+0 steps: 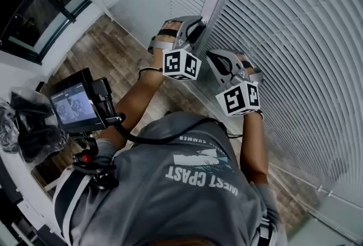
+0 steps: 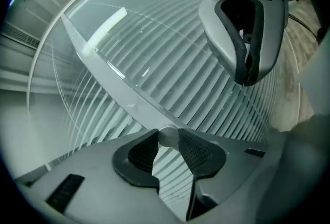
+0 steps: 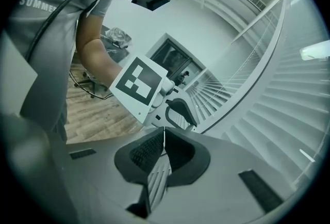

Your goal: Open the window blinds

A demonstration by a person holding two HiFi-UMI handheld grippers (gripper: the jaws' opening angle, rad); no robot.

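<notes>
Left gripper (image 2: 167,137) clenches the clear wand (image 2: 116,83) of the blinds (image 1: 295,41), whose slats cover the window straight ahead, while the right gripper (image 3: 164,134), just beside it, has its jaws pressed together.

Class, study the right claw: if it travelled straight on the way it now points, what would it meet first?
Probably the grey left claw, which sits just beyond the right claw. The white slatted window blinds run alongside to the right. Depth is hard to judge.
</notes>
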